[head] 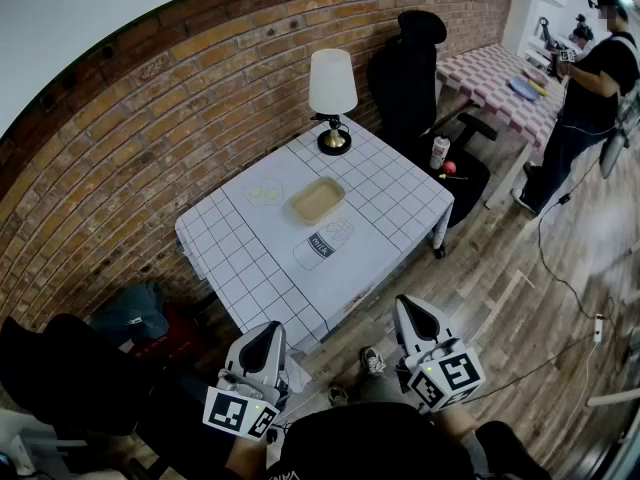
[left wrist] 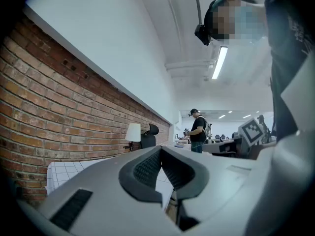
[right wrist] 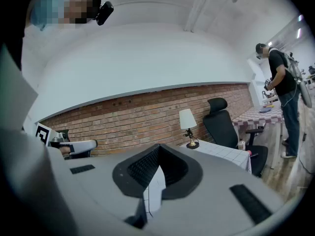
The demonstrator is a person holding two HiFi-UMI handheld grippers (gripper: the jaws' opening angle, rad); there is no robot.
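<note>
Both grippers are held low in front of me, short of the near edge of a table (head: pixel 250 258) with a white checked cloth. My left gripper (head: pixel 268 330) is shut with nothing between its jaws, and my right gripper (head: pixel 408 303) is shut and empty as well. On the cloth lie a tan tray (head: pixel 318 200), a milk carton (head: pixel 323 244) on its side, and a small clear dish (head: pixel 264 194) with yellow slices. A white-shaded lamp (head: pixel 332 88) stands at the far corner. The left gripper view has closed jaws (left wrist: pixel 160 149) pointing level past the table. The right gripper view has them (right wrist: pixel 158 146) the same.
A brick wall runs behind the table. A black office chair (head: pixel 410 68) stands at the far right with a can (head: pixel 439 152) and a red ball (head: pixel 451 167) on its seat. A person (head: pixel 590 98) stands by another checked table (head: pixel 490 73). Dark bags (head: pixel 130 313) lie at the left.
</note>
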